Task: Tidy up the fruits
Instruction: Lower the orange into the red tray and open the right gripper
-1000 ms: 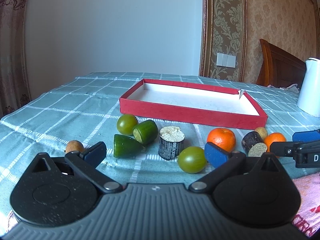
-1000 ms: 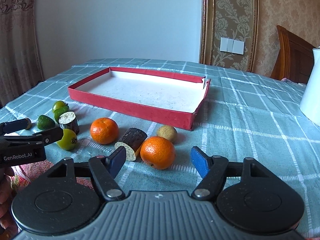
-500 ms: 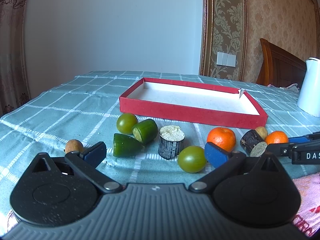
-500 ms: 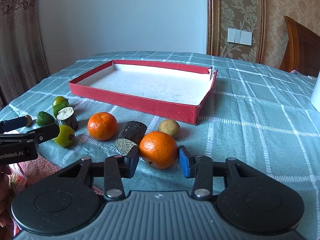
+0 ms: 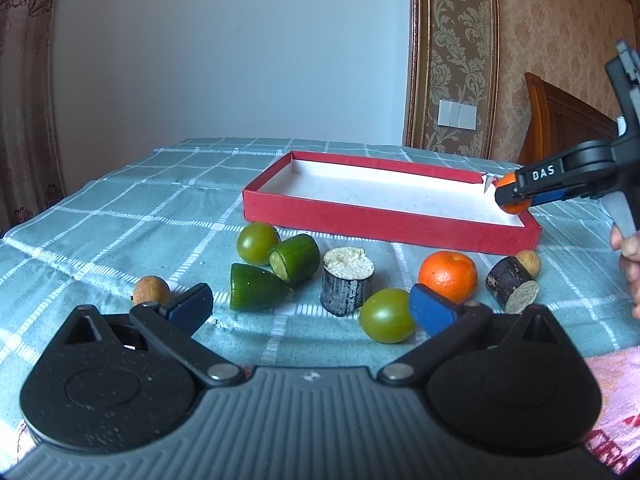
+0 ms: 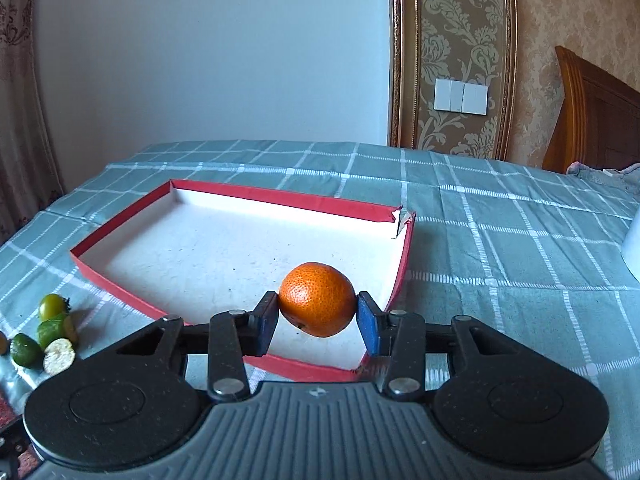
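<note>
Your right gripper has lifted the orange over the red box; it sits pinched between the pads.

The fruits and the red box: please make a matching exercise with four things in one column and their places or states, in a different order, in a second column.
Things:
1. held orange
2. second orange
3. red box
4. left gripper

Places or states:
A. open, holding nothing
B. lying on the tablecloth in front of the box
C. empty, white inside
D. clamped between the right gripper pads, above the box

Pairs: 1-D, 2-B, 3-C, 4-A
</note>
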`<act>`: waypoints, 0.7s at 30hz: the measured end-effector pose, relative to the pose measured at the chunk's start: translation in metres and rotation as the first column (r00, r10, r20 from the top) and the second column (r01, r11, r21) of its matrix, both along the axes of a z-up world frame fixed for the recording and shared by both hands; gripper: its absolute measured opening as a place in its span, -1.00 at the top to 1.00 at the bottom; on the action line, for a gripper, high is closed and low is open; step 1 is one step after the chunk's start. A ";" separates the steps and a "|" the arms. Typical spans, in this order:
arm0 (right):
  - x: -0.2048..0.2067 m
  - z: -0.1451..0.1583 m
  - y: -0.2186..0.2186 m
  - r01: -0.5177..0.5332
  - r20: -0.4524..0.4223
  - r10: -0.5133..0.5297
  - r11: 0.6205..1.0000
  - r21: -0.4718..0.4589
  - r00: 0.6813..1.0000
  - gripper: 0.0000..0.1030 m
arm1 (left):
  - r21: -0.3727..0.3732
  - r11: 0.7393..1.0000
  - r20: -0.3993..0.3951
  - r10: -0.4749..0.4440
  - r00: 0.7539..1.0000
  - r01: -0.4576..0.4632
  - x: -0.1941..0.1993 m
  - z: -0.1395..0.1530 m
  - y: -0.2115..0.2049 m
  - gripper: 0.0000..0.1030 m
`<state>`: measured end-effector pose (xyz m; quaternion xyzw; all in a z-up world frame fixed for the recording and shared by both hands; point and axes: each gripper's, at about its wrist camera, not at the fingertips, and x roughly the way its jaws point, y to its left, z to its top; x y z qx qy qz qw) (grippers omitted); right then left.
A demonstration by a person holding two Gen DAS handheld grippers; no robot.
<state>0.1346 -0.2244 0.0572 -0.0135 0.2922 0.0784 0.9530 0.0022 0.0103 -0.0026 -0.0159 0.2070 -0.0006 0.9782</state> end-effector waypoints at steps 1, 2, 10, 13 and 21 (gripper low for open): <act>0.005 -0.003 0.002 -0.002 -0.010 0.002 1.000 -0.009 1.000 0.19 | -0.001 1.000 -0.002 -0.001 1.000 0.001 0.000 0.000 0.000 -1.00; 0.009 -0.005 0.003 0.001 -0.020 -0.001 1.000 -0.012 1.000 0.18 | -0.001 1.000 -0.003 -0.002 1.000 0.002 0.000 0.000 0.000 -1.00; -0.008 -0.006 -0.006 0.065 -0.003 -0.064 0.997 0.034 0.998 -0.24 | -0.001 1.000 -0.004 0.003 1.000 -0.003 0.000 0.000 0.000 -1.00; -0.043 -0.001 -0.016 0.093 0.064 -0.100 0.990 0.104 0.993 -0.31 | -0.008 1.000 0.013 0.011 1.000 -0.011 -0.003 0.001 0.002 -1.00; -0.088 -0.037 -0.031 0.172 0.008 -0.179 0.957 0.235 0.984 -0.47 | -0.001 0.999 0.035 0.033 0.999 -0.033 -0.021 0.008 0.013 -1.00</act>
